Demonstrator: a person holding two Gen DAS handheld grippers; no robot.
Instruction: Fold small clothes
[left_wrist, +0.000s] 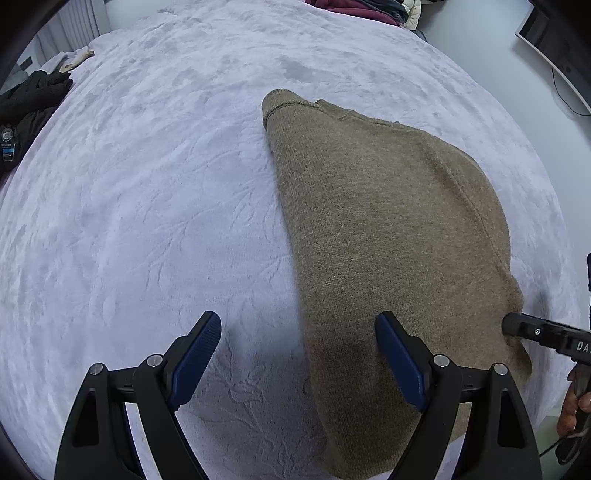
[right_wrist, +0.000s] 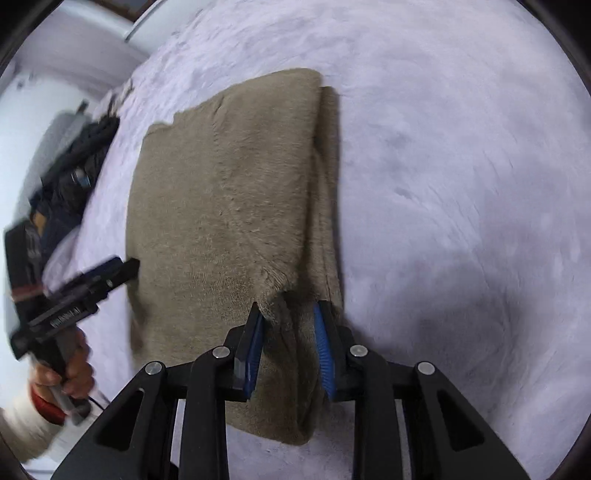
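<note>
A tan knit sweater (left_wrist: 388, 229) lies folded lengthwise on the pale lavender bedspread (left_wrist: 147, 206). My left gripper (left_wrist: 299, 325) is open over the sweater's left edge, with one finger above the blanket and one above the knit. In the right wrist view the sweater (right_wrist: 221, 206) fills the centre, with a sleeve folded along its right side. My right gripper (right_wrist: 288, 314) hangs partly open over the sweater's near edge, with cloth bunched between the blue pads (right_wrist: 323, 339). The left gripper (right_wrist: 110, 273) shows at the sweater's left edge, and the right gripper's tip (left_wrist: 517, 326) shows in the left wrist view.
A dark garment pile (left_wrist: 26, 107) lies at the bed's left edge and shows blurred in the right wrist view (right_wrist: 70, 177). More clothes (left_wrist: 362, 9) are heaped at the far end. A dark monitor (left_wrist: 557, 48) stands beyond the bed at the right.
</note>
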